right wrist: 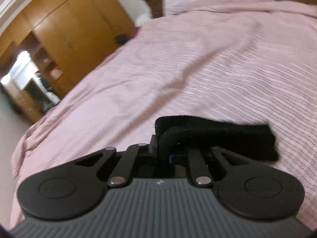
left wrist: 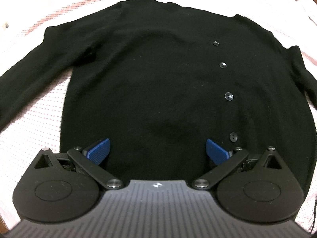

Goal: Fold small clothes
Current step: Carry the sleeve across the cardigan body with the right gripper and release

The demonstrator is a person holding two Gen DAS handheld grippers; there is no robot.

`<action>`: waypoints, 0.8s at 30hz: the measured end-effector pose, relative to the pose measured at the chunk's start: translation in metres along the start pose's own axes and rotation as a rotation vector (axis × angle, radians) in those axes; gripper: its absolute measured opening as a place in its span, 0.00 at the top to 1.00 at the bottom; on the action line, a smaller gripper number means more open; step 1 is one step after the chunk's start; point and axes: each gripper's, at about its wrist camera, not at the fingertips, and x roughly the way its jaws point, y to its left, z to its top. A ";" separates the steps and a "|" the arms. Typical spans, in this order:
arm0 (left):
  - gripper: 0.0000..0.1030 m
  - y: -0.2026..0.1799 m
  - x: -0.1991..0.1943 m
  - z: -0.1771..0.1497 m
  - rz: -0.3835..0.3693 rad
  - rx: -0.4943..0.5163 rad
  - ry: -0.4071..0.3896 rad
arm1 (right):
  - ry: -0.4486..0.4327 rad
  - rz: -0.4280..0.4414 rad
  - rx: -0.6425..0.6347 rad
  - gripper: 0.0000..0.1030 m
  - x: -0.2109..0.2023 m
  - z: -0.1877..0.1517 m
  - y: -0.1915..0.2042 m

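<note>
Wide-open left gripper (left wrist: 157, 149) hovers over the cardigan's (left wrist: 158, 75) hem; the cardigan lies flat on the bed (left wrist: 35, 109), collar farthest. Right gripper (right wrist: 178, 154) pinches a sleeve (right wrist: 216, 130), nearer for folding inward.

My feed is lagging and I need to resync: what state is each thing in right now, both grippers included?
Black cardigan: spread flat on the bed, buttoned, sleeves out to the sides.
Left gripper: open, over the cardigan's lower edge, holding nothing.
Right gripper: shut on a black sleeve end.
Pink bedcover: wrinkled, lying under the cardigan.
Wooden wardrobe: blurred, its doors look closed.
</note>
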 end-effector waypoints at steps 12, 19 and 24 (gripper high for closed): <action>0.00 0.022 -0.020 -0.008 0.000 -0.043 -0.044 | 0.031 0.356 -0.167 0.88 -0.031 -0.008 0.144; 0.00 0.033 -0.027 -0.010 0.025 -0.056 -0.071 | 0.134 0.524 -0.331 0.88 -0.031 -0.051 0.237; 0.00 0.047 -0.027 -0.012 0.027 -0.097 -0.071 | 0.241 0.588 -0.448 0.89 -0.015 -0.105 0.287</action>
